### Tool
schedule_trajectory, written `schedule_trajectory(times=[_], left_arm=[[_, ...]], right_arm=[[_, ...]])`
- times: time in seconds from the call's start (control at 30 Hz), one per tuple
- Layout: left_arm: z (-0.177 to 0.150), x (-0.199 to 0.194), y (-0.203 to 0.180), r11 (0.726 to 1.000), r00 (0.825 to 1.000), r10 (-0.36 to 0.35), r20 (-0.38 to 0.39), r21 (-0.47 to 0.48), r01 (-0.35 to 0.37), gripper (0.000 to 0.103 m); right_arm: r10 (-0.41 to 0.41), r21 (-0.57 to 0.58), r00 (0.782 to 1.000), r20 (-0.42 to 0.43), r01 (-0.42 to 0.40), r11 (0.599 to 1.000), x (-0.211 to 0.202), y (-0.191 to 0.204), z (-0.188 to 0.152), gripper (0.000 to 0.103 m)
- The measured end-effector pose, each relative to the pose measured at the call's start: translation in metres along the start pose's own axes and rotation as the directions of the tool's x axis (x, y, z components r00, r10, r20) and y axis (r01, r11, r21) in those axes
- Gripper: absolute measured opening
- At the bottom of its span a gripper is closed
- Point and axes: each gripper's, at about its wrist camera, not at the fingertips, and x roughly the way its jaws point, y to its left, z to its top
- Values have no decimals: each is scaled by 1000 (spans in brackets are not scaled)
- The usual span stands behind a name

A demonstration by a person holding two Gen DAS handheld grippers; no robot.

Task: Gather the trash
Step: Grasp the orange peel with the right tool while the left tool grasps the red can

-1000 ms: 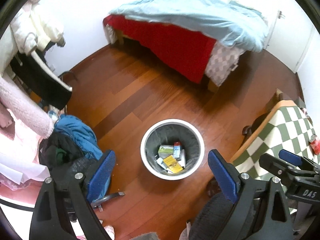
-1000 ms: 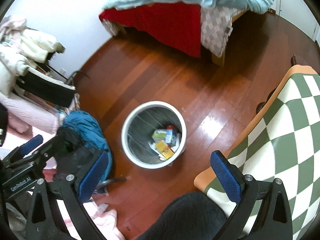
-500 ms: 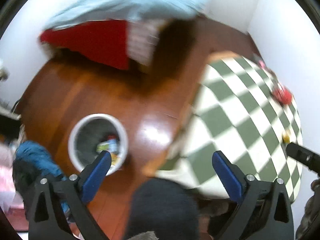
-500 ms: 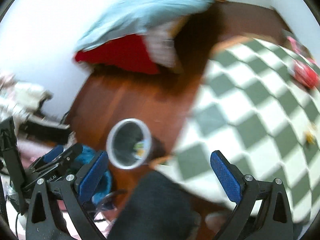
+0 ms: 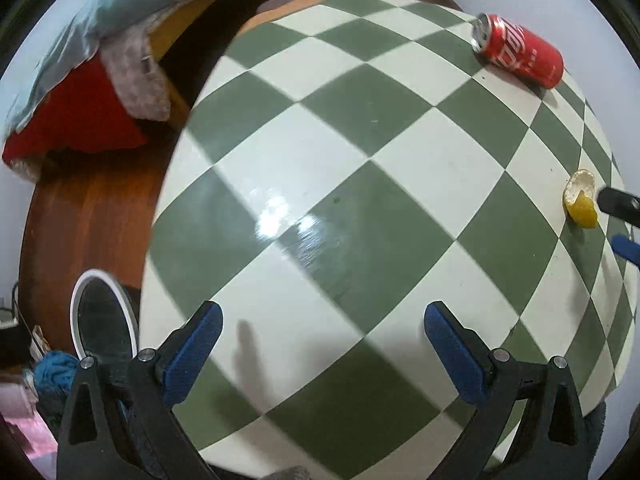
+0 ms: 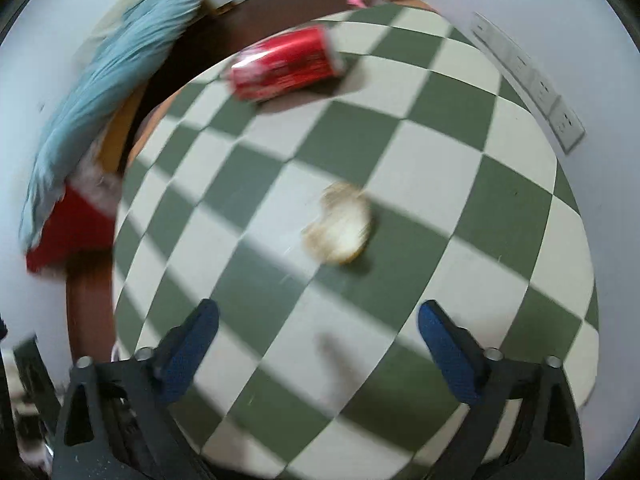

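Observation:
A red soda can (image 5: 518,56) lies on its side at the far right of the green-and-white checked table (image 5: 320,160). A piece of yellow fruit peel (image 5: 580,198) rests near the table's right edge. My left gripper (image 5: 322,316) hangs open over the table's near part, with nothing between its fingers. In the right wrist view, which is blurred, the peel (image 6: 340,224) lies just ahead of my right gripper (image 6: 318,312). Its jaws are closing with nothing between them. The can (image 6: 286,64) lies farther back. A right finger (image 5: 618,208) shows beside the peel.
A white-rimmed trash bin (image 5: 102,320) stands on the wooden floor (image 5: 88,208) left of the table. A bed with red and light blue covers (image 5: 80,80) is beyond it. A white power strip (image 6: 528,76) runs along the wall by the table's right edge.
Both grippers have swung from above the bin on the floor to above the checked table. The can and peel have come into view; the bin now sits at the lower left.

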Motion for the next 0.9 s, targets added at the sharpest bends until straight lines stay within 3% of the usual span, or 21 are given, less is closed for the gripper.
schedule_trajectory(times=[0.17, 0.23, 0.43, 0.6, 0.63, 0.73, 0.9], left_arm=[[8, 1, -8, 1000, 1000, 23, 5, 20, -23, 103], [10, 2, -10, 999, 1000, 29, 3, 23, -29, 103], [21, 3, -32, 993, 998, 65, 27, 101, -67, 103], [36, -4, -58, 979, 995, 74, 67, 187, -86, 103], [44, -8, -71, 968, 994, 73, 85, 233, -91, 103], [65, -17, -100, 930, 986, 81, 145, 345, -127, 103], [121, -34, -155, 816, 960, 85, 266, 534, -220, 103]], right_arm=[[20, 30, 1000, 7, -20, 999, 29, -15, 27, 71], [5, -2, 1000, 19, -5, 1000, 36, -9, 31, 52], [-36, -113, 997, 75, 44, 993, 41, 10, 34, 19], [-2, -100, 996, 91, 11, 995, 31, -4, 40, 15], [4, -89, 995, 96, 4, 996, 25, -11, 41, 8], [13, -51, 994, 113, -7, 999, 13, -27, 50, 7], [-8, 13, 994, 112, 6, 1000, 8, -63, 77, 7]])
